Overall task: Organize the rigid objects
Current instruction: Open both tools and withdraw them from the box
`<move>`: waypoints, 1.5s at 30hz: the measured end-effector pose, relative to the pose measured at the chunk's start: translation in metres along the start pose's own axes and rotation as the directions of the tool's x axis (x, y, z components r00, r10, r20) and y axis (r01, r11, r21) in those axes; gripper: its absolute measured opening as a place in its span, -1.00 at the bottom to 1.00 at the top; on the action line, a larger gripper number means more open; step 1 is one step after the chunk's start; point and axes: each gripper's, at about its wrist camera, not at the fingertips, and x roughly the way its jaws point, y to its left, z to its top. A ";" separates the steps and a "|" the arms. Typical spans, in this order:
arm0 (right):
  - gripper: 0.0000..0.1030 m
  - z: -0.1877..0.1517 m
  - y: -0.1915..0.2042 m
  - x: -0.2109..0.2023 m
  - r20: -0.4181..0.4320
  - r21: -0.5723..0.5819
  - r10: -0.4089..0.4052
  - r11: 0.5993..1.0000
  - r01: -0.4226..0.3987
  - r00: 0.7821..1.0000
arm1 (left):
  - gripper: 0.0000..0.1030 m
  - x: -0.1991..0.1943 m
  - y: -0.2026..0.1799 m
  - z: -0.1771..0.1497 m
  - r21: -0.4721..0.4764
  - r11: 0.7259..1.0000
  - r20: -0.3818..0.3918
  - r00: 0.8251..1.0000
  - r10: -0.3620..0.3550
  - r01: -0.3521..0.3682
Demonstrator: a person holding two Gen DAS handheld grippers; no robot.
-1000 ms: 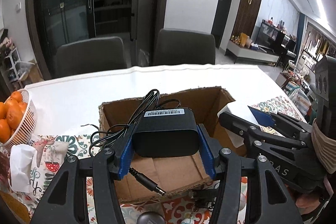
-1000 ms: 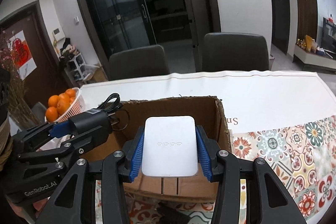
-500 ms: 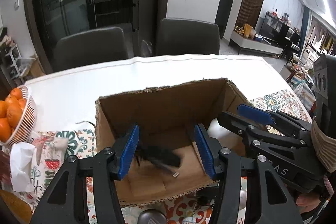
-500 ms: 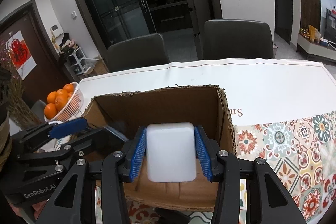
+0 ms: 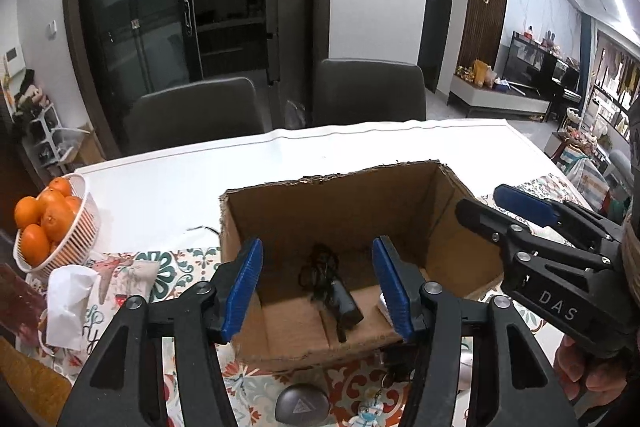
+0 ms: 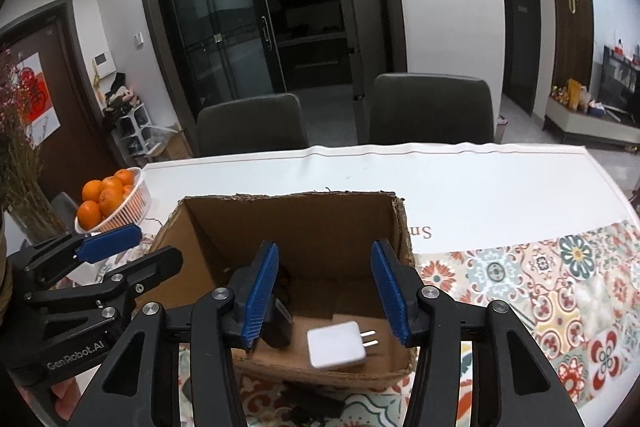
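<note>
Left wrist view: the left hand-held gripper [image 5: 318,285] is empty now, its blue pads still spreading apart with nothing between them. A second ago they pinched a black power adapter [image 5: 340,301]; that adapter and its tangled cord now lie on the floor of the cardboard box [image 5: 464,255]. The right wrist view tells the same story for the right hand-held gripper [image 6: 324,291]: its jaws are opening and bare, and the white plug charger [image 6: 337,345] it was clamping a second ago now lies on the box floor, prongs pointing right, just beside the black adapter.

So two rigid items are already stowed, and both grippers hang above the near wall of the box, free for the next pick.

More candidates appear to wait on the patterned cloth of the tabletop [image 5: 360,155] just in front of the box: a grey rounded device with a triangle mark [image 5: 302,407], a small figure keychain [image 5: 366,417], and some dark items that are too cut off to name.

Off to the left sit a white basket of oranges [image 5: 52,227] and a crumpled tissue [image 5: 68,303], well clear of the box. What stands in the way is mainly the two grippers themselves, close side by side, and the near wall of the box, which hides part of what lies in front of it.
</note>
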 end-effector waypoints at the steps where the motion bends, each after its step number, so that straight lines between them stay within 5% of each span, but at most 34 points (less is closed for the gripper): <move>1: -0.02 -0.001 0.001 -0.004 0.006 -0.001 -0.006 1.000 0.006 1.000 | 0.14 -0.003 0.001 -0.001 0.001 1.000 0.007 1.000 0.005 -0.005; 13: 0.41 -0.013 0.012 -0.058 0.128 -0.026 -0.082 0.996 0.087 0.988 | 0.41 -0.055 -0.001 -0.028 0.021 0.994 0.135 0.986 0.100 -0.104; 25: 0.81 -0.040 0.025 -0.092 0.184 -0.028 -0.140 0.989 0.147 0.973 | 0.91 -0.084 0.002 -0.064 0.017 0.985 0.198 0.966 0.165 -0.172; 32: 0.81 -0.056 0.030 -0.100 0.196 -0.027 -0.161 0.985 0.169 0.967 | 1.00 -0.093 0.003 -0.089 0.026 0.974 0.211 0.953 0.216 -0.227; 45: 0.82 -0.087 0.033 -0.101 0.171 -0.024 -0.176 0.983 0.182 0.969 | 1.00 -0.091 0.004 -0.125 0.026 0.977 0.153 0.966 0.207 -0.213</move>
